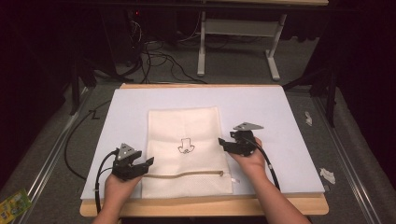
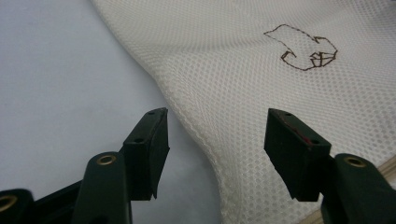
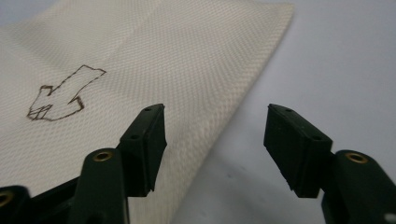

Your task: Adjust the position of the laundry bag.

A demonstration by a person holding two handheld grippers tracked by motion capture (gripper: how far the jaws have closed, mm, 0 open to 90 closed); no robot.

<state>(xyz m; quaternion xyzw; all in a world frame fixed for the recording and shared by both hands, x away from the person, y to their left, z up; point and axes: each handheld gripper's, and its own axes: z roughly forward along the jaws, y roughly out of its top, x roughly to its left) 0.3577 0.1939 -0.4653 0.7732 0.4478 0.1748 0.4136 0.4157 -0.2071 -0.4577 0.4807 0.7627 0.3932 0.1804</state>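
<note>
Grippers first: my left gripper (image 1: 148,161) sits at the left edge of a white mesh laundry bag (image 1: 184,126), near its lower corner, and my right gripper (image 1: 222,141) sits at the bag's right edge, a little higher up. Both have their jaws spread wide, with nothing between them. The bag lies flat in the middle of a pale blue mat (image 1: 280,112) on the wooden table (image 1: 205,207), its zipper (image 1: 187,174) running across near the end closest to me, a small brown outline drawing (image 1: 185,146) at its centre.

I judge this as the approach step: each hand is lined up on one side edge, ready to pinch it. The next move calls for easing both sets of jaws down so the seam lies between the pads, then closing evenly on thin, floppy mesh.

The left gripper view shows that the bag's edge (image 2: 196,135) rises in a soft ridge between my jaws, which the high view flattens out. The right gripper view shows the opposite edge (image 3: 243,107) lying flat, nearer my left-hand jaw. The high view alone gives the zipper and how both hands stand against each other.
</note>
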